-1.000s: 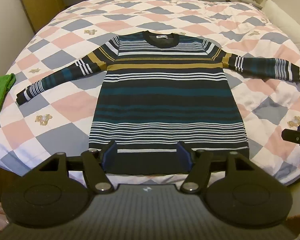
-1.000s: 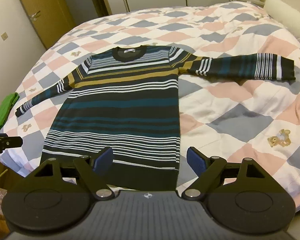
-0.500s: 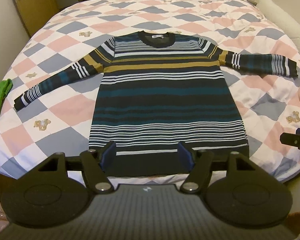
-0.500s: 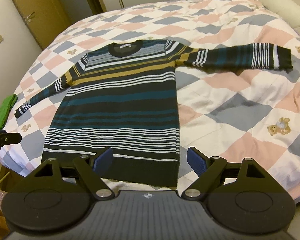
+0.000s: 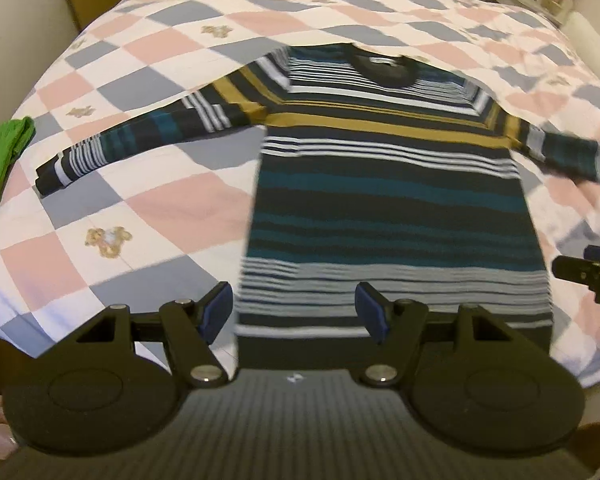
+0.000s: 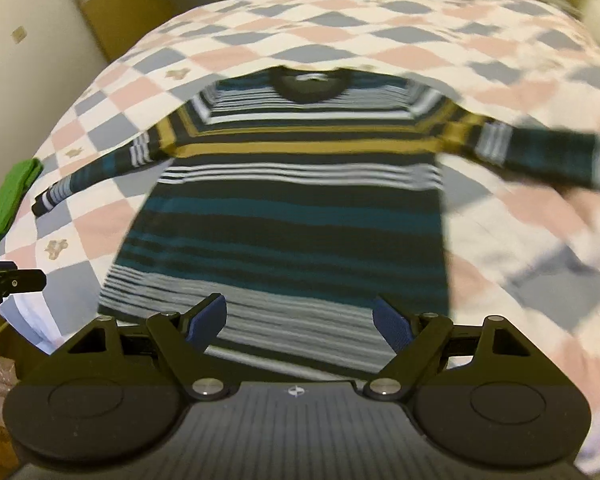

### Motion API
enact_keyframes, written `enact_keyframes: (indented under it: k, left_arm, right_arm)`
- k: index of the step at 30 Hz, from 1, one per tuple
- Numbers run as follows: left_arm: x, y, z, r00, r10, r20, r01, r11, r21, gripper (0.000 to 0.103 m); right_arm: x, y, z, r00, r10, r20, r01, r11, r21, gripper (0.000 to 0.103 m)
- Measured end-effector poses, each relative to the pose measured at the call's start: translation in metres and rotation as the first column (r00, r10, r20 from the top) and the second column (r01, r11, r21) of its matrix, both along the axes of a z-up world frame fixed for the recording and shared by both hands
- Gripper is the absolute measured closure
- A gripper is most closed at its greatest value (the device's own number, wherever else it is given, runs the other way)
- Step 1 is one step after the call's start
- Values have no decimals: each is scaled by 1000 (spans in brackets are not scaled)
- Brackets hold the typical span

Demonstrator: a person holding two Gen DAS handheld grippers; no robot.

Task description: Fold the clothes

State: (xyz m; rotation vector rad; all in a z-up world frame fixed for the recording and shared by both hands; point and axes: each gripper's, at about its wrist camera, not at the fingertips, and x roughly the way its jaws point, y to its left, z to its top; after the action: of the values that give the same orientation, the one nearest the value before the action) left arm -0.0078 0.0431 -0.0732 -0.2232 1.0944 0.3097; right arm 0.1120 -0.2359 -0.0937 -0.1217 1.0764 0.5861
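Sweater: we see the striped sweater (image 5: 392, 208) spread flat and face up on the checked quilt (image 5: 172, 216), collar away from us, hem at the near edge of the bed; both sleeves lie stretched out to the sides; no fold shows anywhere in it.

Left gripper: our left gripper (image 5: 294, 312) hovers over the hem's left corner; its blue pads stand wide apart and hold nothing.

Right gripper: our right gripper (image 6: 300, 320) hangs above the hem nearer the right side; it too is released, with nothing between the pads.

Bystander: a green cloth (image 5: 2, 156) lies at the quilt's left edge, just beyond the left cuff (image 5: 52, 168).

Blur: both views are smeared, so we cannot judge how close the pads are to the fabric.

Risk at the hem: we judge that the hem lies so near the bed's edge that a careless pull could drag the sweater off; a shallow pinch might catch only the top layer, or take the quilt with it.

Risk in the knit: soft and limp, it will sag between two grips; uneven lifts would skew any fold.

Risk at the sleeve: a sweep of the left sleeve could snag the green cloth.
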Motion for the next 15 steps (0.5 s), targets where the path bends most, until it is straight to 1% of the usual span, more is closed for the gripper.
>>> enact_keyframes:
  k: [3, 5, 8, 12, 15]
  left_arm:
    - [9, 48, -12, 999, 36, -12, -36, 999, -32, 39]
    - [15, 83, -23, 996, 76, -40, -78, 995, -55, 39]
    - [19, 139, -41, 986, 146, -85, -152, 986, -66, 39]
    - [21, 211, -64, 960, 247, -130, -259, 962, -89, 39]
    - [22, 262, -79, 937, 320, -144, -336, 936, -107, 39]
  right_arm:
    - [17, 60, -9, 997, 72, 1, -72, 997, -9, 24]
    - [27, 99, -17, 992, 124, -3, -124, 992, -17, 25]
    - [39, 167, -33, 975, 220, -17, -221, 975, -37, 26]
    - [48, 260, -56, 933, 359, -2, -358, 932, -60, 28]
    - [52, 321, -70, 895, 445, 21, -442, 894, -71, 34]
